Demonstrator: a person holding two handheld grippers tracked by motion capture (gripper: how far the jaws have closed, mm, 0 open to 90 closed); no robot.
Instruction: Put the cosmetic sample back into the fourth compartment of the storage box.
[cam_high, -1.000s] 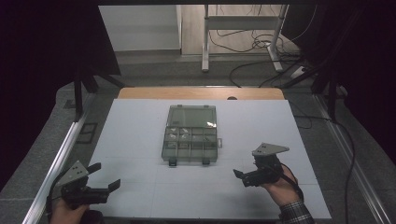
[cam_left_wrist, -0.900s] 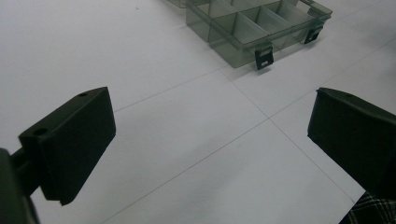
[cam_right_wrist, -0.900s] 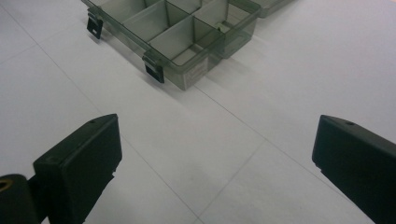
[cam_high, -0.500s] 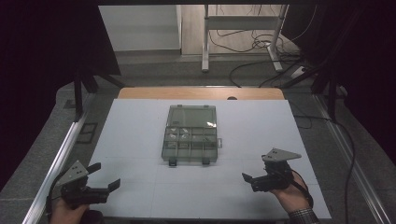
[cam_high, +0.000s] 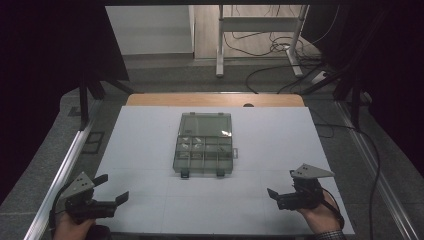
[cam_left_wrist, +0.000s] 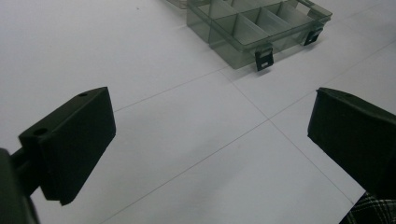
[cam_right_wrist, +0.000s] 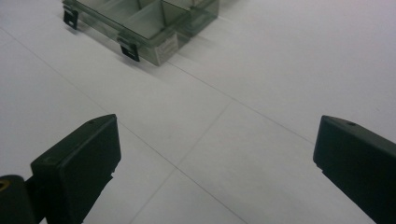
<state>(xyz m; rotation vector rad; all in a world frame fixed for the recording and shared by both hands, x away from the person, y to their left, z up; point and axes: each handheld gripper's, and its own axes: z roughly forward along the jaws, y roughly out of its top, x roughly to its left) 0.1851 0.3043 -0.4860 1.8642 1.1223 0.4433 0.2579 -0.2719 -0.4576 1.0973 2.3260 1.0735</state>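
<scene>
Nearest the camera, at the front corners of the table (cam_high: 150, 150), well short of the compartment box (cam_high: 204, 145): left gripper (cam_high: 114, 190) and right gripper (cam_high: 281, 189), each in a hand, jaws spread wide and pinching nothing. Between the two, bare white surface crossed by thin grid lines. Compared with a second ago: right gripper drawn back from the box and out toward the table's right front corner; left gripper unmoved. Farther off, mid-table: the box itself, smoky clear plastic, lid lying open flat behind it, two dark latches hanging at its front wall, dividers showing inside; contents too small to tell. Beyond the box, a wooden strip at the table's far edge, then floor cables. Judged from the retreat: no grasp under way, probably a pause or reset away from the box.
</scene>
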